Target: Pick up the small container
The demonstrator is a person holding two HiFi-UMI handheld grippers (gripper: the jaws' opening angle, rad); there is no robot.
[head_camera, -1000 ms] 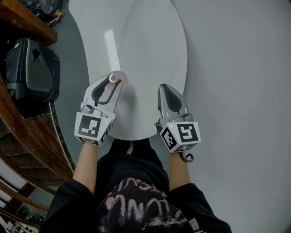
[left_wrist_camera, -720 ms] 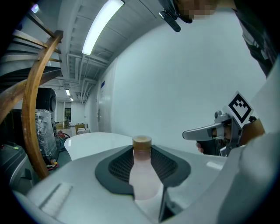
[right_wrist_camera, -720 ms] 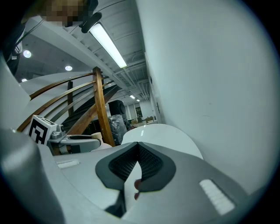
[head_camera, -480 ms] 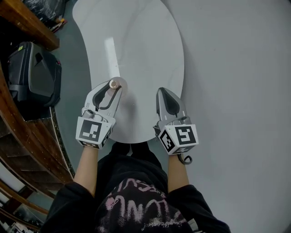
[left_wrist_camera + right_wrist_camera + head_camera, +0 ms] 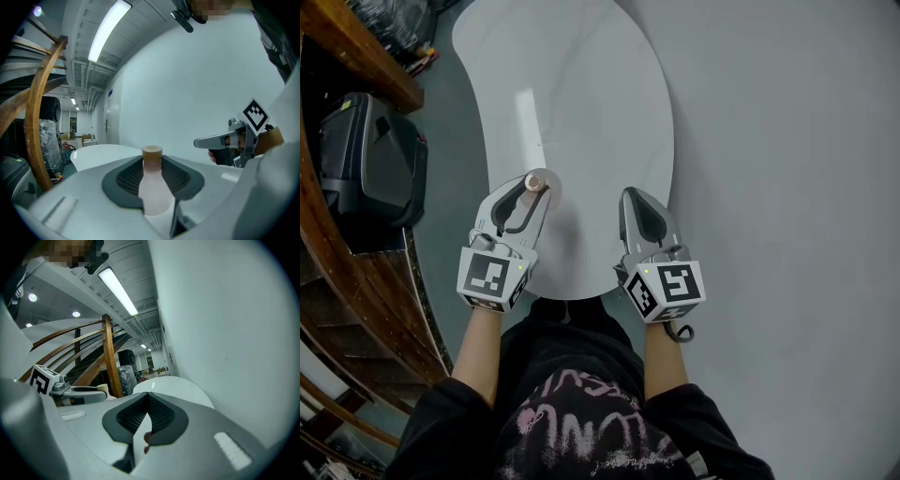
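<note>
The small container (image 5: 533,182), a pale pinkish bottle with a tan cap, is pinched between the tips of my left gripper (image 5: 532,185) over the left part of the white oval table (image 5: 581,84). In the left gripper view the container (image 5: 152,185) stands upright between the two dark ribbed pads (image 5: 126,176). My right gripper (image 5: 637,199) hovers over the table's near right part, shut with nothing in it. Its pads (image 5: 161,416) meet in the right gripper view. The two grippers are about a hand's width apart.
A black case (image 5: 370,164) lies on the floor left of the table, under a wooden rail (image 5: 356,52). Curved wooden steps (image 5: 347,319) run along the lower left. Grey floor (image 5: 787,187) spreads to the right. The table's near edge is just in front of the person's body.
Both grippers and the table have drifted slightly down in the head view. The left gripper still holds the container. The right stays shut.
</note>
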